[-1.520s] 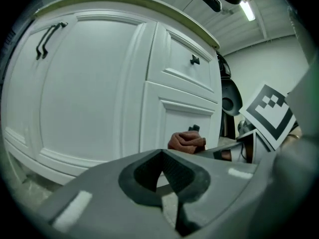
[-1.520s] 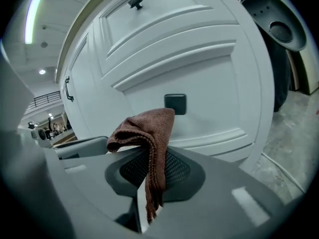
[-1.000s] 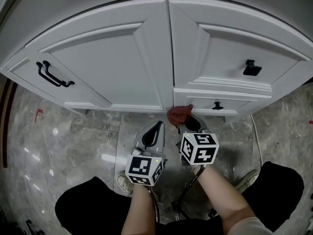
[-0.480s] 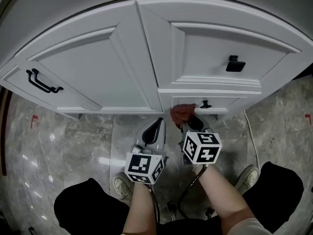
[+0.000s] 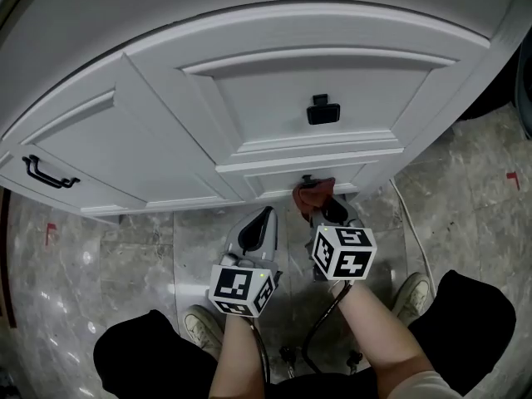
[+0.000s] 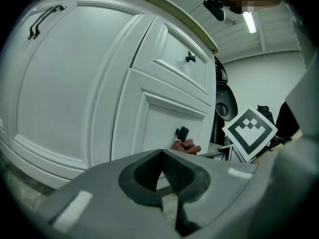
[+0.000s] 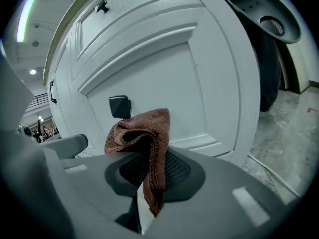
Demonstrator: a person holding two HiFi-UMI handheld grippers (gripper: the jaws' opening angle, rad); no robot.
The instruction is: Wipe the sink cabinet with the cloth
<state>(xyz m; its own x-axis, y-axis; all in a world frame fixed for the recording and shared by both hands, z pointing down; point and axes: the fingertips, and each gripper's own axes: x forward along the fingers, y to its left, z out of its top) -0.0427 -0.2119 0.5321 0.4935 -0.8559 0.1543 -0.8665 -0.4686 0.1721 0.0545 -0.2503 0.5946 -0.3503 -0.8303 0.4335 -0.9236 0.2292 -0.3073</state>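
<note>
My left gripper [image 6: 162, 176] hangs idle beside the right one, its jaws together on nothing. My right gripper [image 7: 148, 180] is clamped on the brown cloth [image 7: 142, 128], which bunches just above its tips. Over the last second the cloth has slid rightward along the sink cabinet's [image 5: 249, 98] lower drawer front [image 7: 164, 88] and now sits just under the small black knob [image 7: 119, 106]. I judge the wiping stroke is under way.

A glossy grey marble-tile floor [image 5: 125, 256] carries the white sink cabinet [image 5: 274, 106], which stands directly on the tiles. A person's two pale shoes [image 5: 198, 327] rest on the floor, well apart. A thin white cord [image 5: 413, 231] trails near the right shoe, and small red marks [image 5: 513, 179] show at either side.
</note>
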